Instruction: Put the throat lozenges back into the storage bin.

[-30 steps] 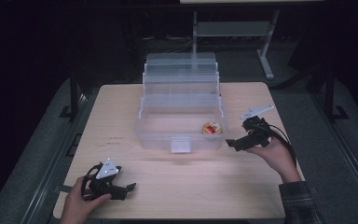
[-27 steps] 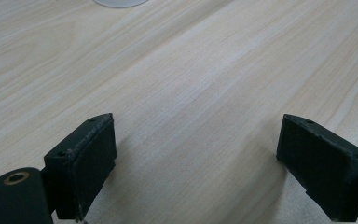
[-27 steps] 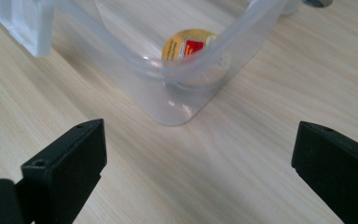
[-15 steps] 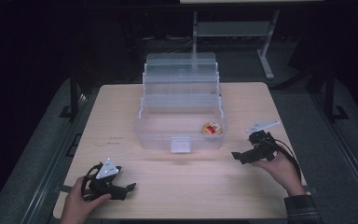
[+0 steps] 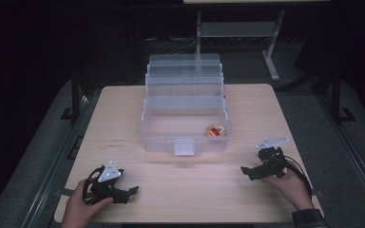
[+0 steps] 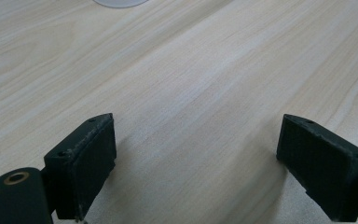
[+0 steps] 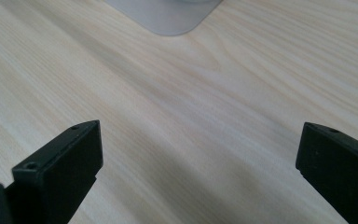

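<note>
We're looking down on a pale wooden table (image 5: 123, 118) with a clear plastic tiered organiser box (image 5: 185, 111) standing open at its middle, and in the front right corner of its bottom tray sits a small red-and-yellow item (image 5: 215, 130), too small for us to name. Near the table's front left corner, the left gripper (image 5: 129, 191) lies low over the wood in the person's left hand (image 5: 78, 206), its jaws spread wide with nothing between them; its own view gives us bare wood grain between the two black pads (image 6: 91, 156). Over on the right, the right gripper (image 5: 245, 172) sits in the right hand (image 5: 292, 185), pointing leftward, well apart from the box, jaws also wide apart and empty over the tabletop.
</note>
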Demonstrator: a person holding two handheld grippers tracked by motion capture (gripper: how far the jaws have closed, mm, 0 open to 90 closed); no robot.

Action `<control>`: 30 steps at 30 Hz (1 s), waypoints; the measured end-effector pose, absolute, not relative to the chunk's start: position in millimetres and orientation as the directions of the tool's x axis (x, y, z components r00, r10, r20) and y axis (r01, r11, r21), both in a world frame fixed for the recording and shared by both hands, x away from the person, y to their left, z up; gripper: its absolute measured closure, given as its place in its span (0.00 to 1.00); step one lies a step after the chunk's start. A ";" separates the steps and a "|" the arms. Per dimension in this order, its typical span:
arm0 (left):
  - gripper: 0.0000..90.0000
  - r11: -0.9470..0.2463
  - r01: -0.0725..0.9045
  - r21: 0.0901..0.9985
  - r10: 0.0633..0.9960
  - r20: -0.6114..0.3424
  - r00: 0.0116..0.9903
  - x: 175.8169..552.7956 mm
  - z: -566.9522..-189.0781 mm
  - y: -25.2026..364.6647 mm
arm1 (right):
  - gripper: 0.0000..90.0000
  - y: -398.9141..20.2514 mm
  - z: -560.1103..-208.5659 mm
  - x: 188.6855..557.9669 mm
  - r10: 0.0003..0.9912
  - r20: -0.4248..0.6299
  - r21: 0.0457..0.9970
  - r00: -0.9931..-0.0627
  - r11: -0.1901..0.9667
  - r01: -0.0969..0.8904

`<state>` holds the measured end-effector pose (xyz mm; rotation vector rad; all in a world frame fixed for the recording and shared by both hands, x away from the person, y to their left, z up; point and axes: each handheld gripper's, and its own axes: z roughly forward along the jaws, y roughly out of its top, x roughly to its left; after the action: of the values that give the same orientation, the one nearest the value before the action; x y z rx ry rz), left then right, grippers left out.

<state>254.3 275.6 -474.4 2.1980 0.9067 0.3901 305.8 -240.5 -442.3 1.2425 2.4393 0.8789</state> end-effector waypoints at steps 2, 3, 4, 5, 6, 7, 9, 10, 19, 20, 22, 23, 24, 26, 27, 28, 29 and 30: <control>0.12 -0.495 0.491 0.717 0.708 0.005 0.706 254.2 -474.5 275.5 | 0.00 -243.2 -444.7 302.1 0.805 0.040 0.629 -0.592 0.440 0.641; 0.12 -0.495 0.491 0.717 0.708 0.005 0.706 254.1 -474.5 275.5 | 0.00 -245.3 -447.1 298.6 0.807 0.034 0.634 -0.590 0.439 0.637; 0.12 -0.495 0.491 0.717 0.708 0.005 0.706 254.1 -474.5 275.5 | 0.00 -245.3 -447.1 298.6 0.807 0.034 0.634 -0.590 0.439 0.637; 0.12 -0.494 0.491 0.717 0.708 0.005 0.706 254.1 -474.6 275.5 | 0.00 -246.6 -449.4 295.3 0.811 0.023 0.640 -0.585 0.437 0.631; 0.12 -0.494 0.491 0.717 0.708 0.005 0.706 254.1 -474.6 275.5 | 0.00 -246.6 -449.4 295.3 0.811 0.023 0.640 -0.585 0.437 0.631; 0.12 -0.494 0.491 0.717 0.708 0.004 0.706 254.1 -474.6 275.5 | 0.00 -247.4 -450.5 293.6 0.813 0.010 0.642 -0.582 0.441 0.627; 0.12 -0.494 0.491 0.717 0.708 0.004 0.706 254.1 -474.6 275.5 | 0.00 -250.6 -454.7 289.7 0.814 -0.001 0.651 -0.581 0.442 0.617; 0.12 -0.494 0.491 0.717 0.708 0.004 0.706 254.1 -474.6 275.5 | 0.00 -250.6 -454.7 289.7 0.814 -0.001 0.651 -0.581 0.442 0.617; 0.12 -0.496 0.489 0.717 0.707 0.007 0.707 254.3 -474.5 275.6 | 0.00 -260.5 -469.4 276.8 0.831 -0.027 0.662 -0.556 0.432 0.613; 0.12 -0.496 0.489 0.717 0.707 0.007 0.707 254.3 -474.5 275.6 | 0.00 -260.5 -469.4 276.8 0.831 -0.027 0.662 -0.556 0.432 0.613; 0.12 -0.496 0.489 0.717 0.707 0.007 0.707 254.3 -474.5 275.6 | 0.00 -261.2 -472.1 275.4 0.831 -0.024 0.661 -0.556 0.430 0.615; 0.12 -0.496 0.489 0.717 0.707 0.007 0.707 254.3 -474.5 275.6 | 0.00 -261.9 -475.0 274.6 0.833 -0.028 0.656 -0.553 0.433 0.619; 0.12 -0.496 0.489 0.717 0.707 0.007 0.707 254.3 -474.5 275.6 | 0.00 -262.5 -475.9 274.4 0.833 -0.032 0.654 -0.552 0.435 0.619; 0.12 -0.496 0.489 0.717 0.707 0.007 0.707 254.3 -474.5 275.6 | 0.00 -264.0 -476.5 274.1 0.834 -0.026 0.656 -0.551 0.430 0.620; 0.12 -0.496 0.489 0.717 0.707 0.007 0.707 254.3 -474.6 275.6 | 0.00 -264.5 -476.8 274.0 0.833 -0.024 0.661 -0.552 0.428 0.617; 0.12 -0.496 0.489 0.717 0.707 0.007 0.707 254.3 -474.6 275.6 | 0.00 -264.5 -476.8 274.0 0.833 -0.024 0.661 -0.552 0.428 0.617; 0.12 -0.496 0.489 0.717 0.707 0.007 0.707 254.3 -474.6 275.6 | 0.00 -265.1 -477.7 273.5 0.837 -0.008 0.665 -0.547 0.413 0.622; 0.12 -0.496 0.489 0.717 0.707 0.007 0.707 254.3 -474.6 275.6 | 0.00 -265.1 -477.7 273.5 0.837 -0.008 0.665 -0.547 0.413 0.622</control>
<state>254.3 275.6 -474.6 2.1966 0.9058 0.3919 273.5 -265.1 -477.7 1.2577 2.3337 0.8835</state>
